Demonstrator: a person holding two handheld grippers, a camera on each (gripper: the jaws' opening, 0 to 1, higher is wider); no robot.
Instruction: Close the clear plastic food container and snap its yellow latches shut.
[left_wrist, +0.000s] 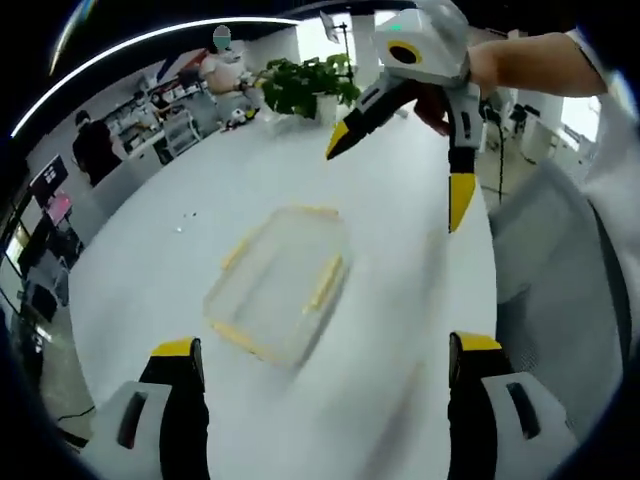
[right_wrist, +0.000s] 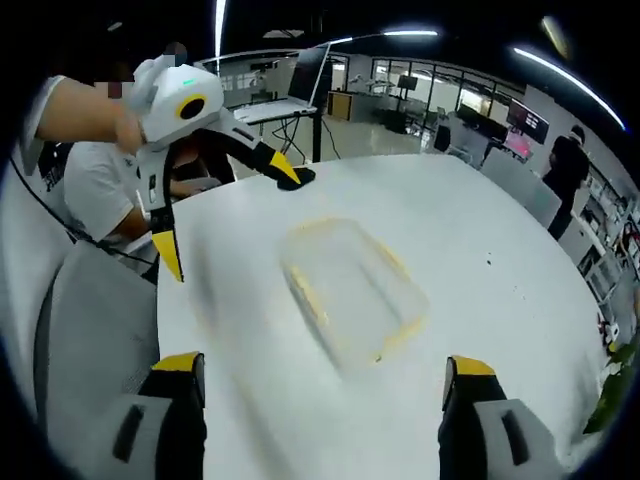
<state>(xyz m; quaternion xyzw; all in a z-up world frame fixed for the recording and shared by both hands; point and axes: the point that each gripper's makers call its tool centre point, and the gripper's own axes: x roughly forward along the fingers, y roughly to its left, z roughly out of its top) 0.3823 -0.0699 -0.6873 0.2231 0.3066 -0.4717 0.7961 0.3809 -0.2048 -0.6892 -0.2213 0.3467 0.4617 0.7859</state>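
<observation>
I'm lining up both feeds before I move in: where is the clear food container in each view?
Left gripper view: the clear food container lies near the middle of the picture, on the white table, blurred.
Right gripper view: it lies just right of centre, on the same table.
Shared landmark: the potted plant, at top centre in the left gripper view and at the far right edge in the right gripper view.

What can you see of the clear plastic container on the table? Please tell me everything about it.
The container is a clear, rectangular plastic box with rounded corners and yellow latches along its edges. It lies flat on the white table, near the middle, with nothing touching it. Both pictures are blurred, so I cannot tell whether the lid is fully seated or the latches are snapped. The left gripper and right gripper are both above the table, jaws open, apart from the container.
</observation>
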